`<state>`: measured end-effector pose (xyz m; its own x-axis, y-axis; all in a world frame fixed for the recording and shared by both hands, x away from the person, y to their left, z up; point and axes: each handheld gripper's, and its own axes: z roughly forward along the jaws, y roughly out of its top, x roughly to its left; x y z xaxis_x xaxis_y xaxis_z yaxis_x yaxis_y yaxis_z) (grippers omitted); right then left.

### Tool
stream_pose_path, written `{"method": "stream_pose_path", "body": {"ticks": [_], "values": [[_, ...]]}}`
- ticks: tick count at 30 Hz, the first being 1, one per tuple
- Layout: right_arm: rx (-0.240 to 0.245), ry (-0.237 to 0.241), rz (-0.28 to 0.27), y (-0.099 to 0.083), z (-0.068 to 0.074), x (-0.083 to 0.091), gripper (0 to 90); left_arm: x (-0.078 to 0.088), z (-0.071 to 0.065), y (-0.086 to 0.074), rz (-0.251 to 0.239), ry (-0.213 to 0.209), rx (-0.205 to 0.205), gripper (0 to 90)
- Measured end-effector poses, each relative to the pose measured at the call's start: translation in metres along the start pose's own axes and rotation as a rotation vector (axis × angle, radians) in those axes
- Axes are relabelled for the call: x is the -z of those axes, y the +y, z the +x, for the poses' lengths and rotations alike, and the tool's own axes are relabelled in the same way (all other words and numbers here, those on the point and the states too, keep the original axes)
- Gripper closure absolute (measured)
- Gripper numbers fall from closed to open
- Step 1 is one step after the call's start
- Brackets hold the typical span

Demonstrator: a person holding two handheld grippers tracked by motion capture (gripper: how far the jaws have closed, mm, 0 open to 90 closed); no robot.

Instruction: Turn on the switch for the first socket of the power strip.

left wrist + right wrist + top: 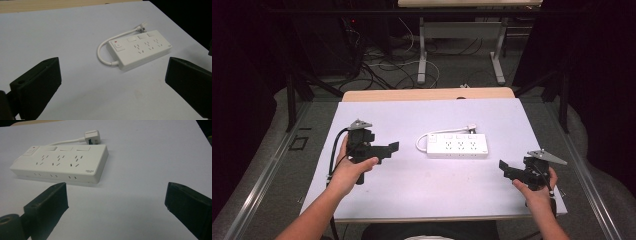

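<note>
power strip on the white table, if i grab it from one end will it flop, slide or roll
The power strip looks like a rigid plastic block, so it probably stays stiff when lifted. Its flat, low body lies flush on the table, so rolling or tipping seems unlikely; a push would likely slide it. The short cord and plug would probably dangle and trail.

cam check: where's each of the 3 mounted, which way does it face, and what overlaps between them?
High view: above the person's side, facing forward and down on the table; shows both forearms, left hand-held gripper and right hand-held gripper.
Left gripper view: rides the left one, faces the power strip between its open jaws.
Right gripper view: same from the right one.
Shared: all three see the strip and its plug.
</note>
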<state>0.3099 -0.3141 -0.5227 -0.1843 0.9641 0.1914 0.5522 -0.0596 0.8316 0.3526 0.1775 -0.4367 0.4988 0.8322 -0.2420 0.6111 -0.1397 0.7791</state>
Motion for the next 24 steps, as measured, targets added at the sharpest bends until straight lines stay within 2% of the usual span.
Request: {"method": "stream_pose_path", "body": {"ticks": [6, 10, 11, 13, 15, 24], "values": [[-0.004, -0.002, 0.005, 0.0, 0.001, 0.0, 4.0, 0.015, 0.014, -0.012, 0.002, 0.063, -0.019, 0.2], [-0.005, -0.004, 0.004, 0.0, 0.001, 0.0, 4.0, 0.02, 0.024, -0.022, -0.004, 0.102, -0.001, 0.2], [0.004, -0.003, 0.004, 0.0, 0.0, 0.0, 4.0, 0.021, 0.027, -0.024, 0.004, 0.108, -0.007, 0.2], [-0.008, -0.005, 0.004, 0.0, 0.001, 0.0, 4.0, 0.022, 0.033, -0.03, -0.003, 0.121, 0.008, 0.2], [0.001, -0.004, 0.001, 0.0, 0.0, 0.0, 4.0, 0.024, 0.038, -0.035, -0.013, 0.133, 0.029, 0.2], [0.0, -0.009, 0.006, 0.0, 0.0, 0.001, 4.0, 0.027, 0.066, -0.059, -0.003, 0.183, 0.093, 0.2]]}}
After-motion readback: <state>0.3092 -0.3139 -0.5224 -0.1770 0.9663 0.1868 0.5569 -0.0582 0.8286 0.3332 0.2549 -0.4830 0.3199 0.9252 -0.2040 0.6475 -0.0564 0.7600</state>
